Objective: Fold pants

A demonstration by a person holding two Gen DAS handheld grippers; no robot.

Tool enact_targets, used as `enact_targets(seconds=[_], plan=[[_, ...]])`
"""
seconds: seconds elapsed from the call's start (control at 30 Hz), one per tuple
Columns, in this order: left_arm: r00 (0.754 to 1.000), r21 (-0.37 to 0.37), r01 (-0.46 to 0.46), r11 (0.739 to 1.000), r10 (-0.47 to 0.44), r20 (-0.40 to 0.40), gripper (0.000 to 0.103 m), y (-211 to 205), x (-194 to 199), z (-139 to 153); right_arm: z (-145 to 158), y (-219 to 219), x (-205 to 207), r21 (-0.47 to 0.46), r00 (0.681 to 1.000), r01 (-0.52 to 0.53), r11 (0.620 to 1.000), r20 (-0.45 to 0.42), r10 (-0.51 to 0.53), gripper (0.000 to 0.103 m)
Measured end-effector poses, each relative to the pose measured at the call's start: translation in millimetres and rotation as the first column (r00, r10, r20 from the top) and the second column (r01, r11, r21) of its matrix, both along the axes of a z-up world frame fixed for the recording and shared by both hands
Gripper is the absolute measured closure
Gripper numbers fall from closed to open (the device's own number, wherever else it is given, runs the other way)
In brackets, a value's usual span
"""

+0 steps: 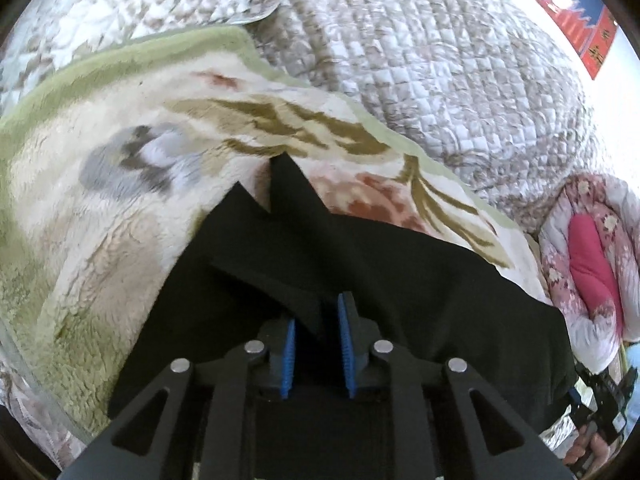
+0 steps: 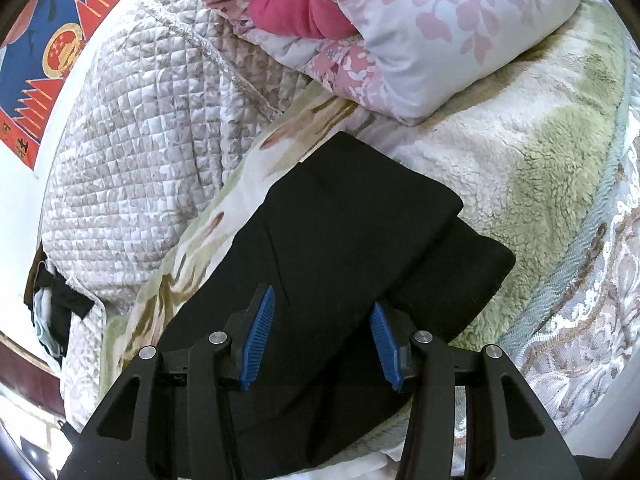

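Note:
The black pants (image 1: pixel 400 272) lie on a cream and green fleece blanket (image 1: pixel 100 200). My left gripper (image 1: pixel 318 320) is shut on a raised fold of the pants, with black cloth pinched between its blue pads. Two pointed corners of cloth stick up beyond it. In the right wrist view the pants (image 2: pixel 340 220) lie folded in layers on the blanket (image 2: pixel 500 152), one edge stepped over another. My right gripper (image 2: pixel 322 312) is open just above the cloth and holds nothing.
A grey quilted bedspread (image 1: pixel 420 60) covers the bed behind the blanket. A rolled pink floral duvet (image 2: pixel 420 32) with a magenta lining lies at the blanket's far end. Dark clothing (image 2: pixel 56 300) hangs at the bed's left edge. A red and blue poster (image 2: pixel 44 64) hangs on the wall.

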State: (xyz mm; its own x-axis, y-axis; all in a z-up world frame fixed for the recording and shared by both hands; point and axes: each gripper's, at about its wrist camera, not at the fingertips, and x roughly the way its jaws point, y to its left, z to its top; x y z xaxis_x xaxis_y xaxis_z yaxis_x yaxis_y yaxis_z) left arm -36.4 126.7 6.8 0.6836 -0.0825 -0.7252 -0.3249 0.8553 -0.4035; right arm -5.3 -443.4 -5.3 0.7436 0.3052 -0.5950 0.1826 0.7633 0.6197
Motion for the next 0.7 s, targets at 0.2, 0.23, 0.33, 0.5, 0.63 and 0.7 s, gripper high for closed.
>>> enact_targets(seconds=[0.2,0.23,0.33,0.5,0.63,0.7], plan=[[1.000,0.043,-0.011,0.999,0.011,-0.004,0.097,1,1,2,4,1,-4,-0.017,1.000,0.016,1.000,0.012,-0.015,0.064],[1.000,0.049,-0.010,0.999,0.010,0.000,0.098,1,0,4,4,1,-3,-0.030,1.000,0.021,0.999,0.003,-0.021,0.072],[1.000,0.078,-0.011,0.997,0.010,0.022,0.098,0,-6,15,3,-3,-2,-0.038,1.000,0.029,0.999,-0.011,-0.029,0.084],[0.998,0.094,-0.007,0.996,0.001,0.062,0.099,3,-12,32,2,-10,1,-0.010,0.998,0.045,0.999,-0.031,-0.045,0.085],[0.999,0.088,-0.004,0.996,0.000,0.043,0.099,5,-10,29,8,-21,3,0.017,0.995,0.093,0.996,-0.050,-0.092,0.079],[0.999,0.090,0.000,0.996,-0.003,0.037,0.099,5,-9,27,12,-23,8,-0.015,0.996,0.076,0.997,-0.043,-0.077,0.064]])
